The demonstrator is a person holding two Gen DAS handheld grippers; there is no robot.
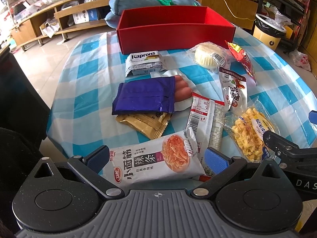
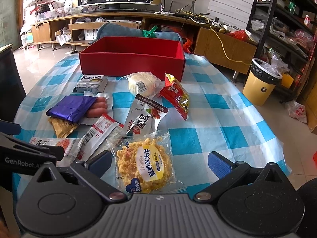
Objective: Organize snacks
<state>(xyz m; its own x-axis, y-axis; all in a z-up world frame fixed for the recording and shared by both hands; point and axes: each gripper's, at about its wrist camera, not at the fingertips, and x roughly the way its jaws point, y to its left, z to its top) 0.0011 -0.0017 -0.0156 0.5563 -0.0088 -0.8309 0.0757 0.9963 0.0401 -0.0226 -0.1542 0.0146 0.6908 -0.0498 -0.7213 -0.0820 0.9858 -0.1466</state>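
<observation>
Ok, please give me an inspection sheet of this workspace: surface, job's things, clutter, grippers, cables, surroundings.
Surface: round table under a blue-and-white checked cloth.
Job's things: open red cardboard box at the far side, no snacks seen inside; about ten packets lie loose in front of it, among them a grey Kaprons wafer pack, a purple foil packet and a clear-wrapped yellow waffle.
Clutter: blue fabric bundle behind the box.
Grippers: left gripper open over a white spicy-strip packet; right gripper open around the waffle.
Cables: yellow cable over the low cabinet.
Surroundings: yellow waste bin, wooden TV bench, dark shelving.
</observation>
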